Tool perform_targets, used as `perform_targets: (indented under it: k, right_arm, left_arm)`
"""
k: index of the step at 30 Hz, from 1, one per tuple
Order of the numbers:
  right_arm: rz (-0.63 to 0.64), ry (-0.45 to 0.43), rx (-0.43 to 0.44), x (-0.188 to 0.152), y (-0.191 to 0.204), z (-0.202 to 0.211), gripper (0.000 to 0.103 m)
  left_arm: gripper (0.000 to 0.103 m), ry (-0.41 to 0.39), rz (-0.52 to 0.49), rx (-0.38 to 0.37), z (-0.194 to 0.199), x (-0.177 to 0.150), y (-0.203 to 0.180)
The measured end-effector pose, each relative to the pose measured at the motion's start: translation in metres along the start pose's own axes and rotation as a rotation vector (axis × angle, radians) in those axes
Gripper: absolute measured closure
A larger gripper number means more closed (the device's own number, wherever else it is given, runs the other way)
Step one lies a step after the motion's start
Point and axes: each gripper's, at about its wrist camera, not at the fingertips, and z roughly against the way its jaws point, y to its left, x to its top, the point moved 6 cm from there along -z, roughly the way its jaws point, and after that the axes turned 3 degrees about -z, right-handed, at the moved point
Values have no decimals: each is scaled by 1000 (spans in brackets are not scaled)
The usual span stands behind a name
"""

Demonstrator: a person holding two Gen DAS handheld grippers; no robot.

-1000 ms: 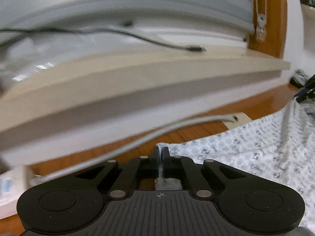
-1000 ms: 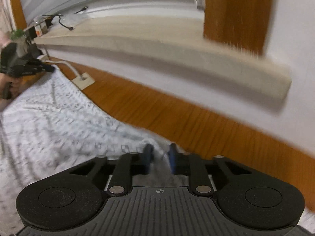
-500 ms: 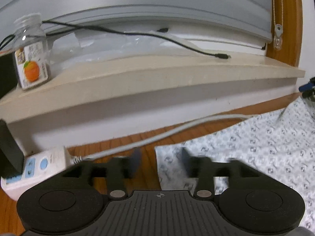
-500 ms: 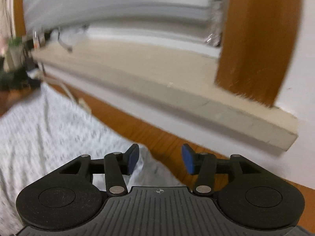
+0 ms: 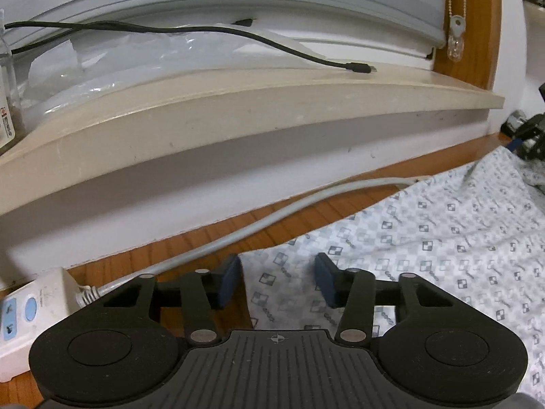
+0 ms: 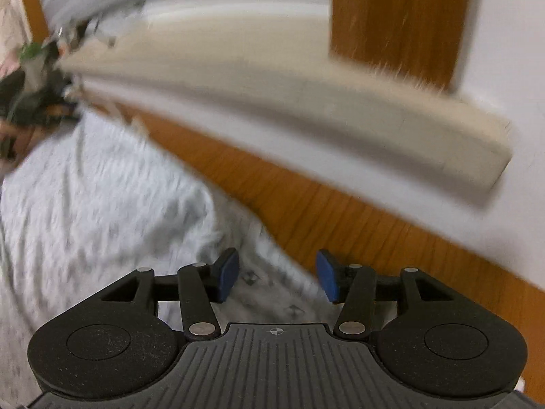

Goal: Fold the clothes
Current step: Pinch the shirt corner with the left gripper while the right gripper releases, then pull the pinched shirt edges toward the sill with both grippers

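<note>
Both grippers are tipped down toward the wooden floor [image 5: 306, 214], hovering low over the patterned cloth [image 5: 442, 238] spread on it below a beige windowsill [image 5: 238, 102].

The left gripper [image 5: 277, 281] has its jaws apart; they've just been closing in a bit after springing wide, and nothing is pinched. The cloth's near corner lies on the floor below the gap between the blue pads [image 5: 230, 281], not gripped. The right gripper [image 6: 277, 277] has also let go: its jaws have just been opening, with a cloth edge lying under them and no pad pressing on it.

The cloth runs lengthwise along the wall, stretching from one gripper to the other.

The left wrist view is sharp and shows a white power strip [image 5: 30, 310] with its grey cable [image 5: 272, 218] along the floor, plus a black cable [image 5: 238, 30] on the sill. The right wrist view is blurred and shows the cloth's [image 6: 102, 204] other end and, far left, the other gripper as a dark smear.
</note>
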Motion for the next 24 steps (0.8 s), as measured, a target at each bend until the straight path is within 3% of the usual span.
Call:
perform_targets:
  k: [2, 3, 4, 5, 6, 7, 9, 11, 16, 20, 24]
  right_arm:
    - [1, -15, 0, -4, 2, 3, 50]
    - [4, -19, 9, -4, 3, 3, 56]
    - [8, -23, 19, -4, 5, 4, 65]
    - [20, -27, 13, -4, 8, 4, 88]
    - [43, -30, -12, -3, 11, 4, 94]
    - [65, -34, -38, -3, 15, 5, 95]
    - [114, -47, -102, -1, 21, 8, 97]
    - [177, -100, -219, 7, 22, 19, 97]
    - [283, -432, -472, 42, 48, 82, 97]
    - [461, -417, -565, 43, 77, 67, 97]
    - [435, -452, -579, 52, 82, 65, 97]
  left_arm:
    - [61, -6, -8, 0, -2, 1, -3]
    - [63, -9, -14, 4, -2, 1, -5]
    - [72, -12, -19, 2, -2, 1, -7]
    - [81, -12, -21, 6, -1, 1, -8]
    - [84, -11, -23, 11, 0, 2, -10]
    - [90, -8, -25, 14, 0, 2, -11]
    - [91, -3, -32, 22, 2, 3, -14]
    - [95, -17, -55, 41, 5, 6, -17]
    - [96, -134, -31, 101, 29, 21, -19]
    - [97, -154, -29, 171, 35, 22, -17]
    - [97, -161, -5, 190, 42, 19, -13]
